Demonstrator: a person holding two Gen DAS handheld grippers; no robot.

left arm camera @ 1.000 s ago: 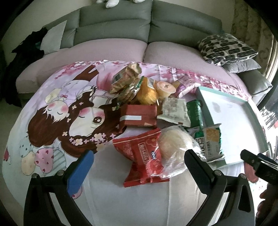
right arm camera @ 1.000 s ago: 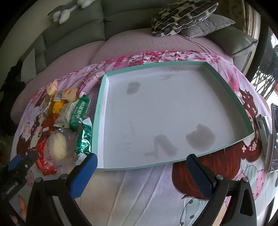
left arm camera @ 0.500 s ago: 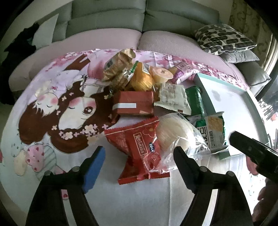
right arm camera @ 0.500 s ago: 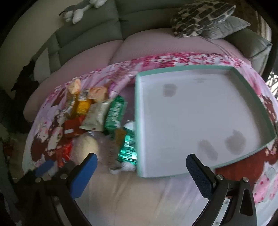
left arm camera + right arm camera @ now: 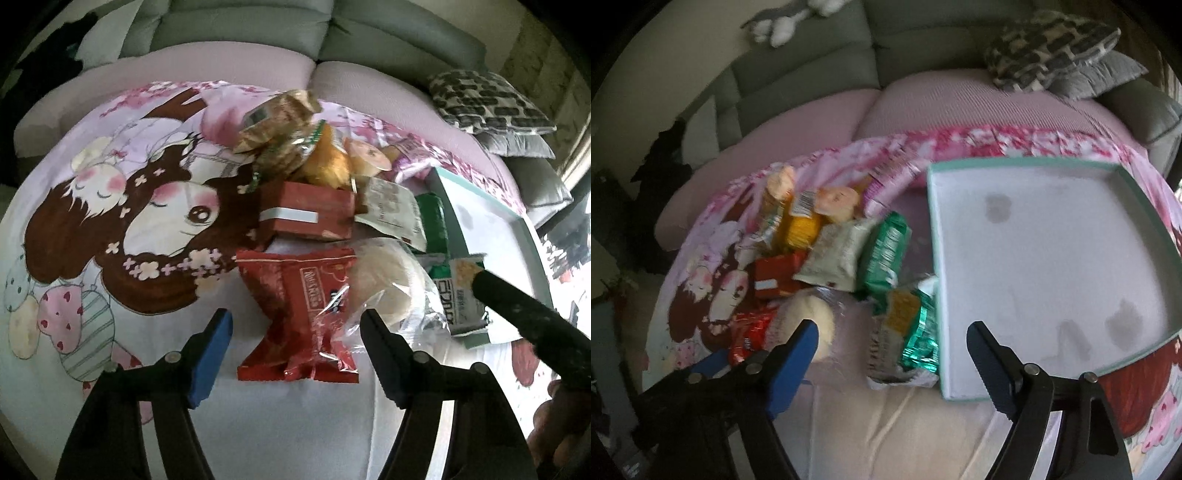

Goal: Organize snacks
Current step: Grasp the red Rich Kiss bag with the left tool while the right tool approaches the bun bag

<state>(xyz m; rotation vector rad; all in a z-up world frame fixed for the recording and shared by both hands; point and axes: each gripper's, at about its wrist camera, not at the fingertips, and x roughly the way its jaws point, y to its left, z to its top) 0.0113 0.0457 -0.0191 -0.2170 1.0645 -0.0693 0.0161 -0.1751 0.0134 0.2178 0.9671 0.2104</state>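
Much of your right wrist view is smeared by motion, so the print on the wrappers there cannot be read, and the pile of snacks at centre left overlaps itself: the round pale bun in clear plastic (image 5: pixel 816 325) is partly hidden behind your right gripper (image 5: pixel 892 356), whose jaws stand wide apart with nothing between them. In your left wrist view the same bun (image 5: pixel 384 284) lies at centre, overlapping the crinkled red foil snack packet (image 5: pixel 299 314), and the red cardboard box with a white band (image 5: pixel 306 216) sits just above them. Your left gripper (image 5: pixel 295 352) is spread wide too, its blue pads either side of the red packet's lower end without touching it. The shallow white tray with a teal rim (image 5: pixel 495 236) is cut off at the right edge, and a black finger of your right gripper crosses its near corner, touching or just over the green-and-yellow cracker packet (image 5: pixel 461 295); which, you cannot tell. Since a second ago, your left gripper has come closer to the red packet, and your right has swung from over the tray (image 5: pixel 1049 258) toward the green packet (image 5: pixel 908 332) beside the tray's left rim.
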